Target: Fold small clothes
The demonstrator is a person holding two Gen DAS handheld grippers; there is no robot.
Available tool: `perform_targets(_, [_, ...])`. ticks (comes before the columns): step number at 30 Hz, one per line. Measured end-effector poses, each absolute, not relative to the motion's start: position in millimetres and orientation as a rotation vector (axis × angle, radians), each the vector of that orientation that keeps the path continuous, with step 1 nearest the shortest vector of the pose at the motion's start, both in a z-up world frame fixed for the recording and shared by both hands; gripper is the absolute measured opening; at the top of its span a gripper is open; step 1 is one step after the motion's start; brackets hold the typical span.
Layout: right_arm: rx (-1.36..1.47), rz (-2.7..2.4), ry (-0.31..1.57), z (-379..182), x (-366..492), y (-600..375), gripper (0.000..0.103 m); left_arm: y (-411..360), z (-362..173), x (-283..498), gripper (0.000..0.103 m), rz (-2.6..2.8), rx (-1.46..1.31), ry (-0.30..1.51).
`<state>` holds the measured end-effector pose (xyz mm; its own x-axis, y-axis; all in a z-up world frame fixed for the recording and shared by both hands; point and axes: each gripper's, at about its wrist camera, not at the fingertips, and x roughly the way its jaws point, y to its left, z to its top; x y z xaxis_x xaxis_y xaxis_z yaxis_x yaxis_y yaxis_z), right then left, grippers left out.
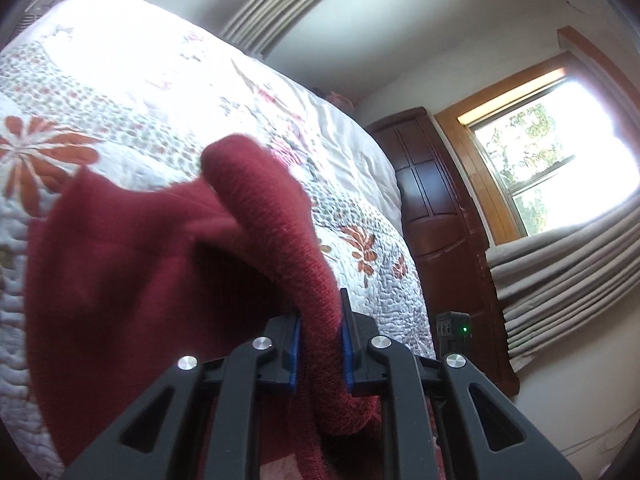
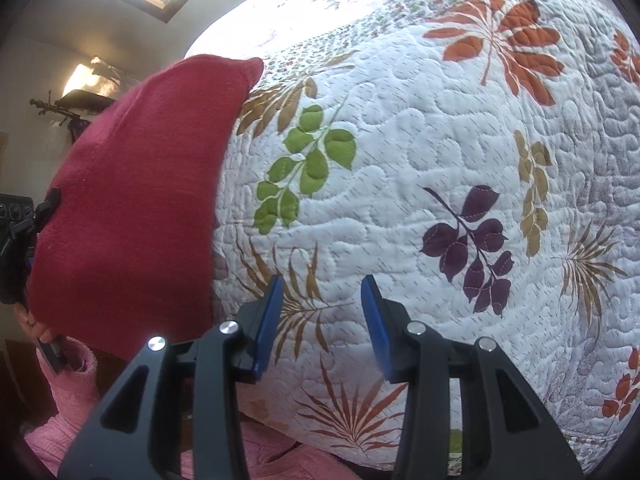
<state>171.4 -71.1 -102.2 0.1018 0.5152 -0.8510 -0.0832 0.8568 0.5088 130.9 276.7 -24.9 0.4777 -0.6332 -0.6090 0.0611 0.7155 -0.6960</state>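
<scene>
A dark red knit garment (image 1: 160, 264) hangs lifted above the quilted bed. My left gripper (image 1: 321, 320) is shut on a thick rolled edge of it, and the cloth drapes down to the left and under the fingers. In the right wrist view the same red garment (image 2: 132, 208) hangs at the left, held up by the other gripper's black body (image 2: 16, 240) at the far left edge. My right gripper (image 2: 322, 300) is open over the quilt, to the right of the garment, with nothing between its blue pads (image 2: 267, 320).
The bed carries a white quilt (image 2: 400, 140) with leaf and flower patterns. A dark wooden headboard (image 1: 436, 208) and a window with grey curtains (image 1: 560, 272) stand to the right. A pink sleeve (image 2: 68, 408) shows at the lower left.
</scene>
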Motion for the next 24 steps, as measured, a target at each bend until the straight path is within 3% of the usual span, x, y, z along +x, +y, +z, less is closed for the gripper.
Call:
perform_targets(10, [0.332,0.498,1.415,-99,179,-41,0.042,380,-24,98,0.016,-0.293,-0.730,0.937])
perform_targets(20, [0.270,0.565,1.421,-98,185,2,0.044,417,-129,96,0.016,-0.173,-0.772,1.122])
perform_targets(24, [0.254,0.583,1.430,-99,182,16,0.045,416,-128,95,0.020,-0.184,-0.770,1.099])
